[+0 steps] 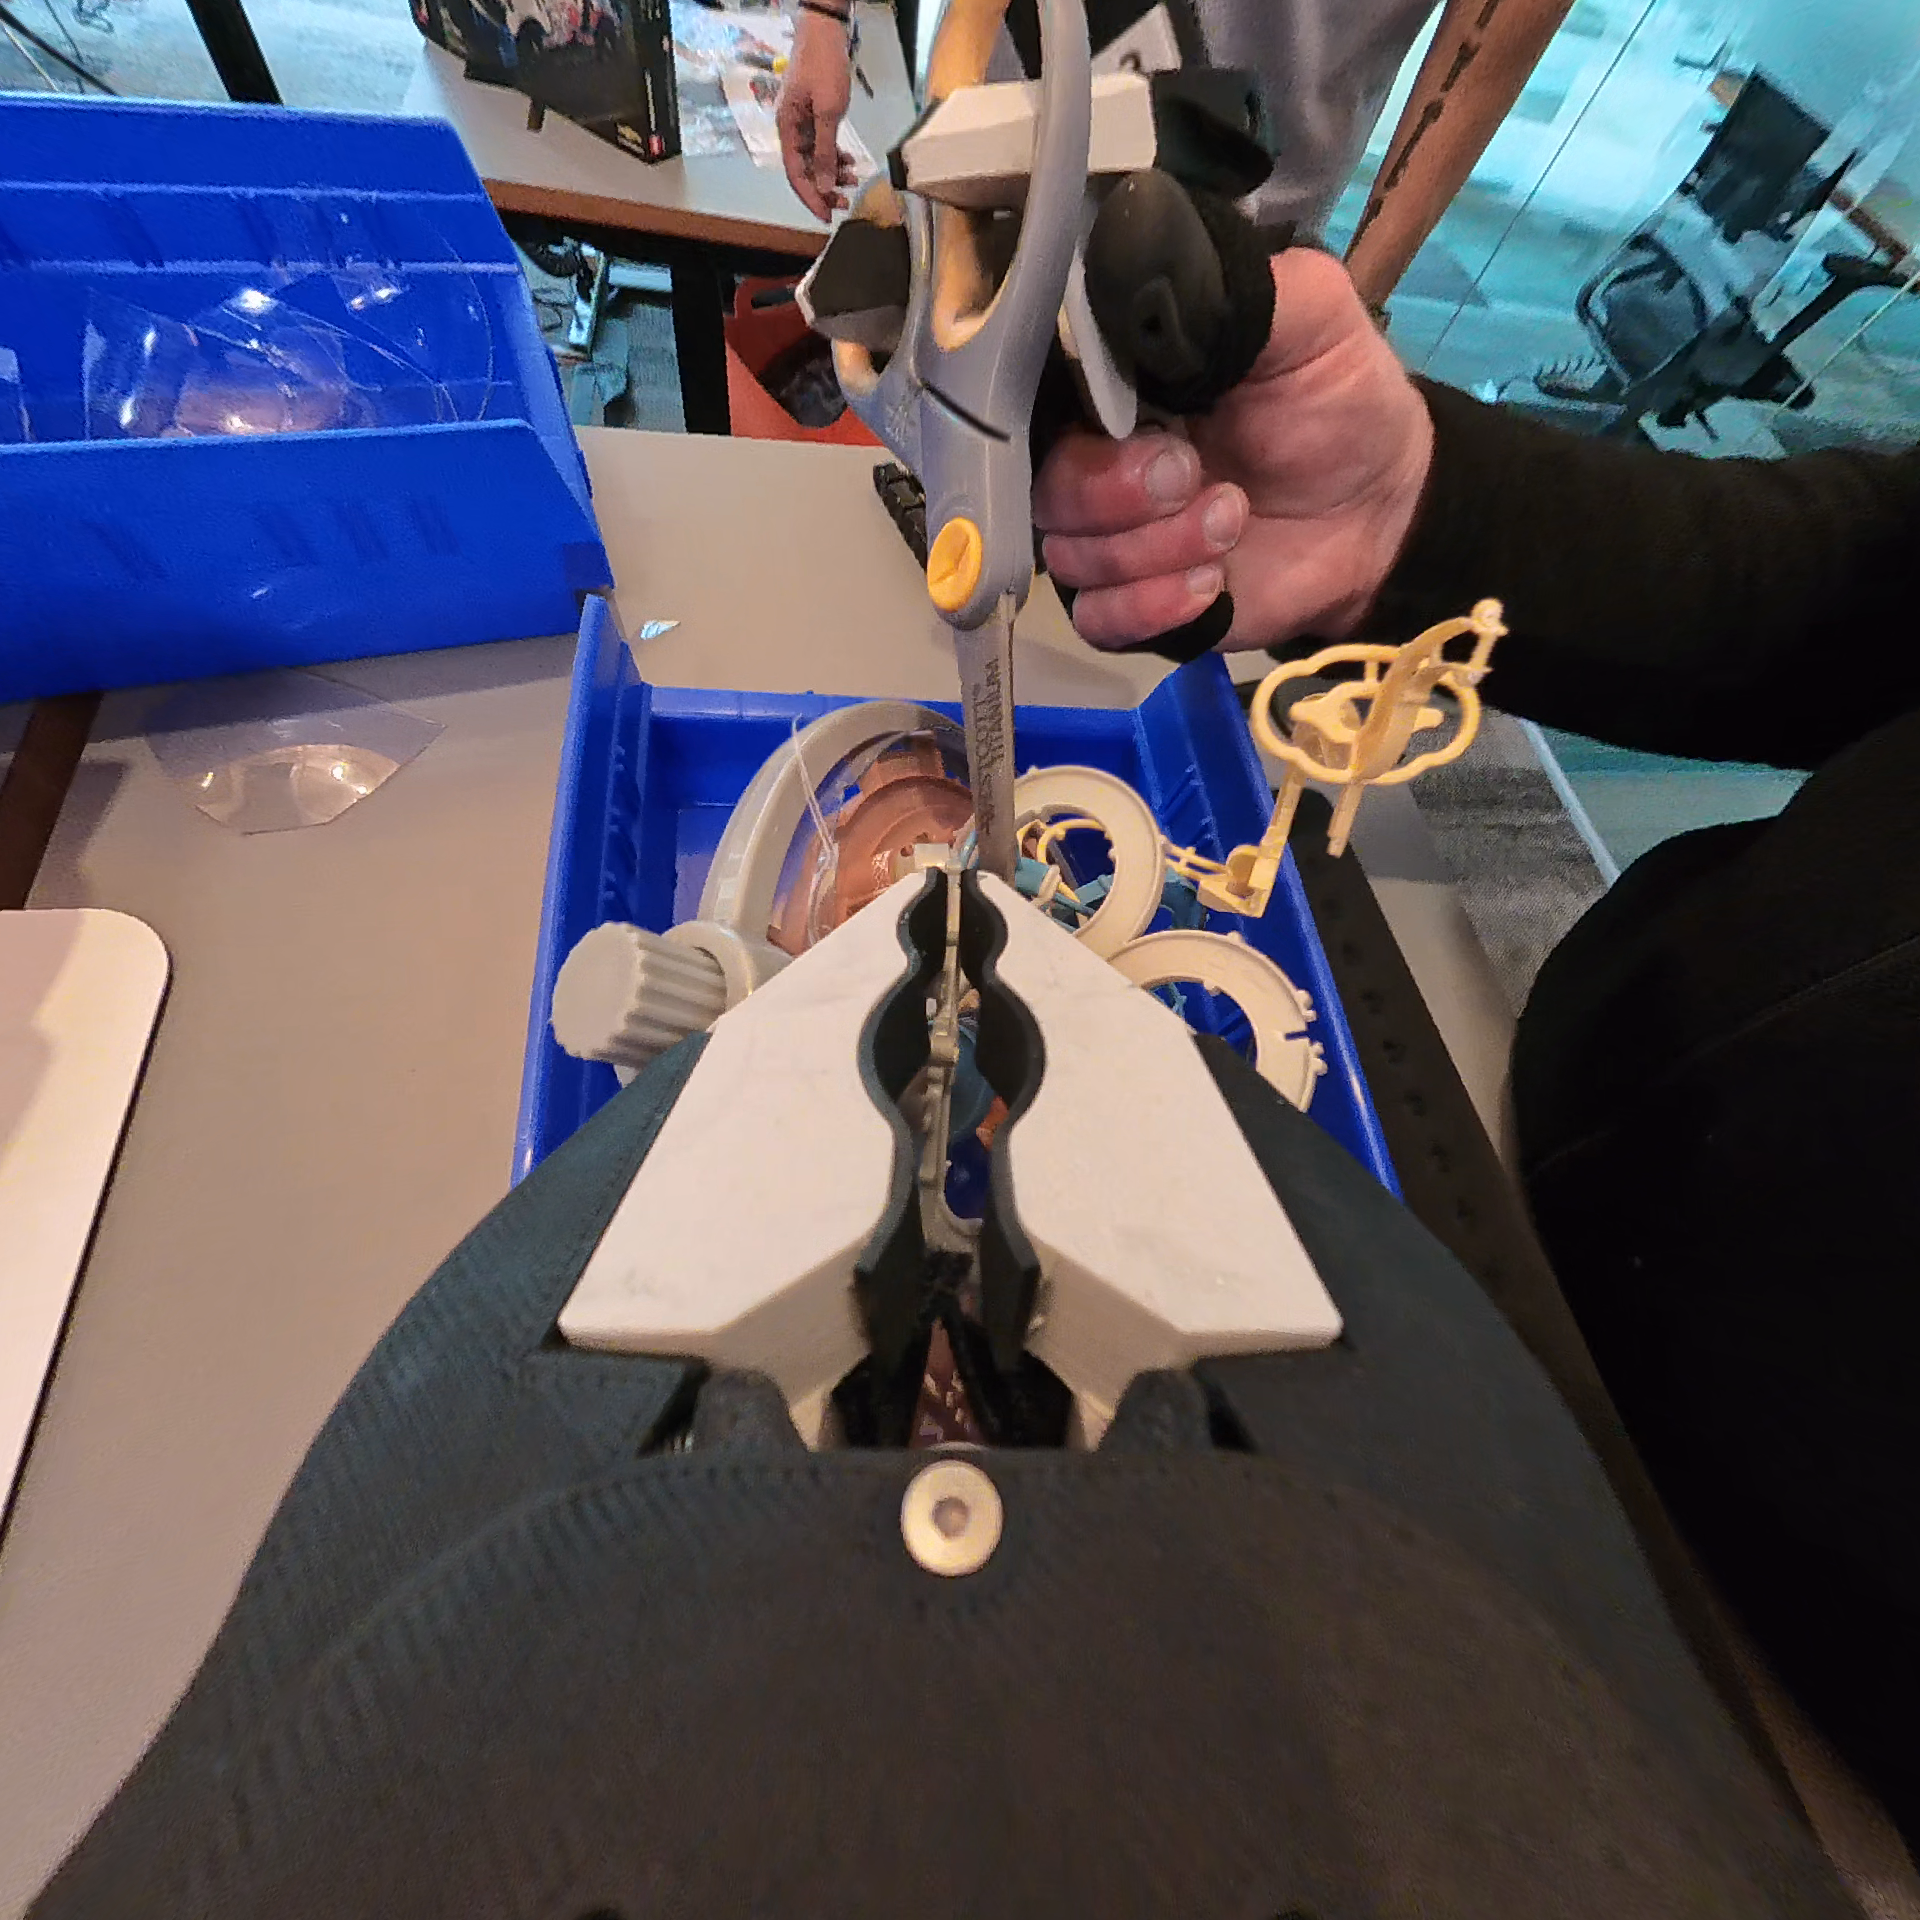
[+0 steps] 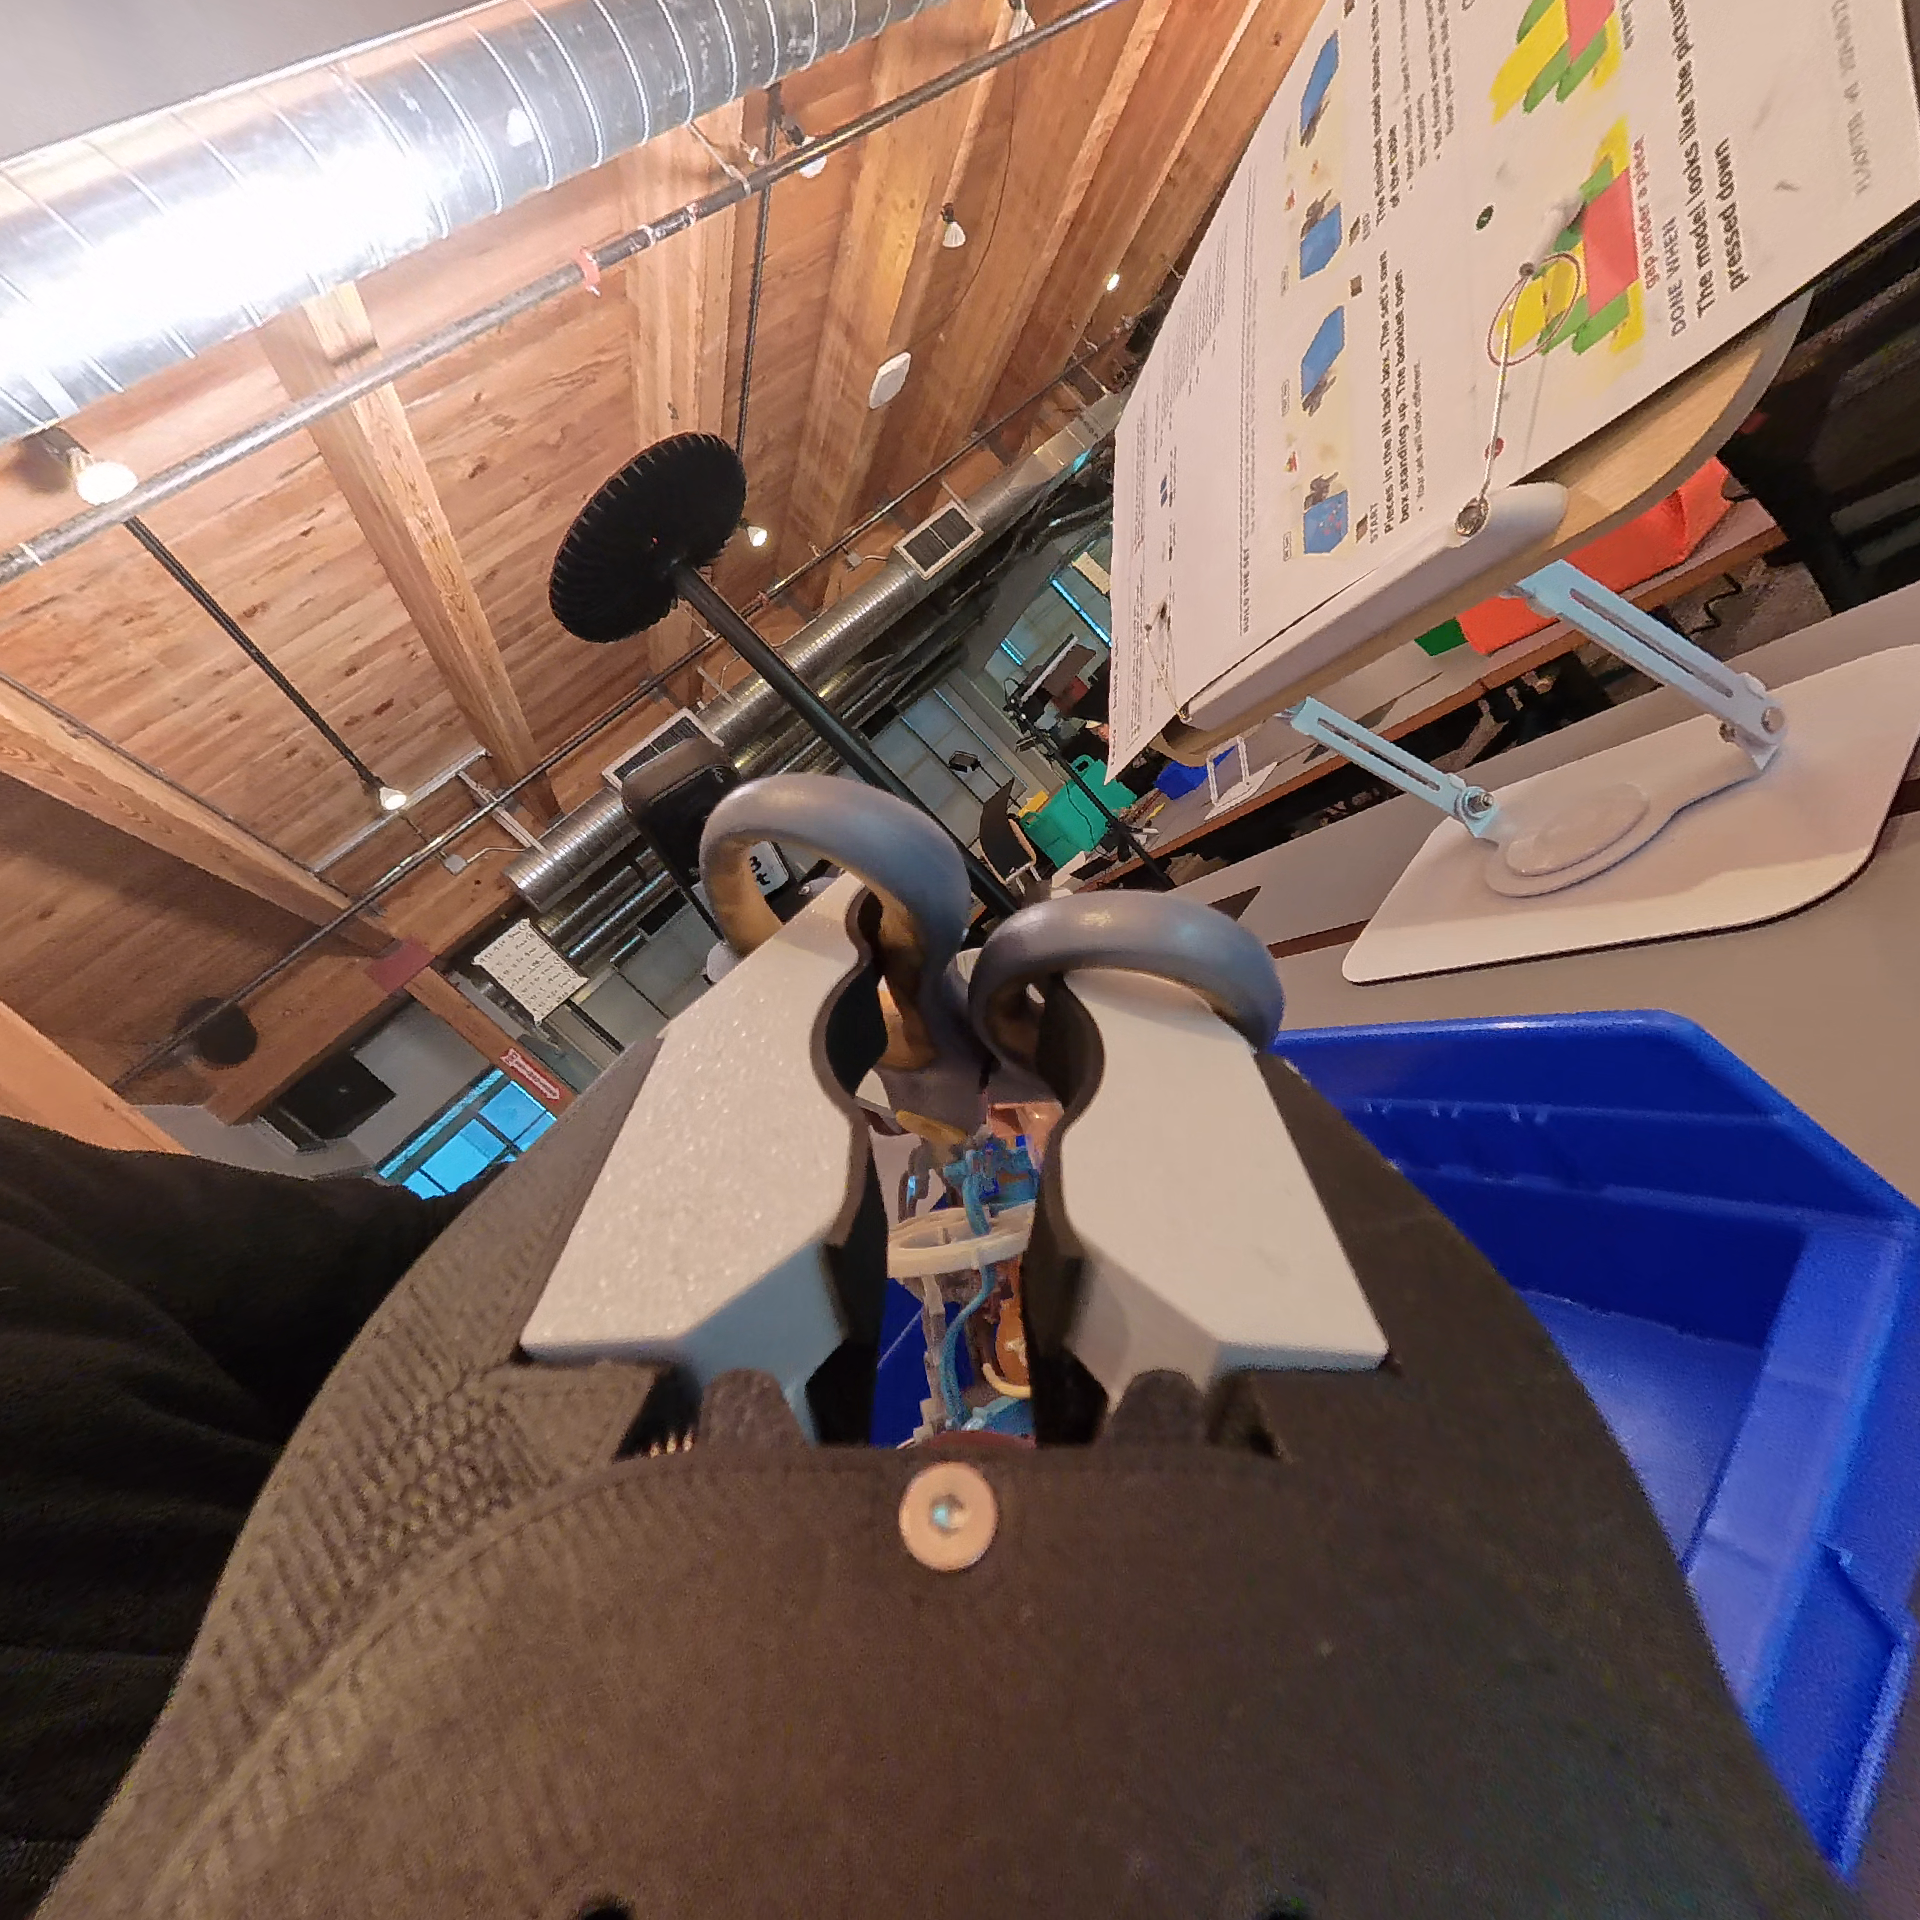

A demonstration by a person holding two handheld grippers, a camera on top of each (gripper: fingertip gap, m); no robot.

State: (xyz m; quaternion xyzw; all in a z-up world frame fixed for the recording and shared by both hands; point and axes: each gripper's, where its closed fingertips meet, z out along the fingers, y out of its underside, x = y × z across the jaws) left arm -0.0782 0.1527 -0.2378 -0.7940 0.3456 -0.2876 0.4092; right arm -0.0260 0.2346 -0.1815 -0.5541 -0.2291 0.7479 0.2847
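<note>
My left gripper [image 1: 954,883] is shut on a thin grey plastic sprue piece [image 1: 943,1029] over a small blue bin [image 1: 592,935] of model parts. In the bin are cream rings [image 1: 1132,831], a grey knob [image 1: 634,997] and a cream sprue [image 1: 1361,717] sticking out on the right. My right gripper [image 1: 966,229], held by a hand, points down with grey and yellow scissors [image 1: 987,436], whose blade tip sits right at my left fingertips. In the right wrist view the right gripper [image 2: 966,966] has its fingers inside the scissors' handle loops [image 2: 1143,935].
A large blue bin [image 1: 260,520] with clear plastic domes stands at the left. A clear plastic piece [image 1: 291,769] lies on the grey table. A white document stand [image 2: 1558,852] holds printed sheets. A person's hand [image 1: 821,125] is over the far table. My right fingertips sit around 12 centimetres from my left ones.
</note>
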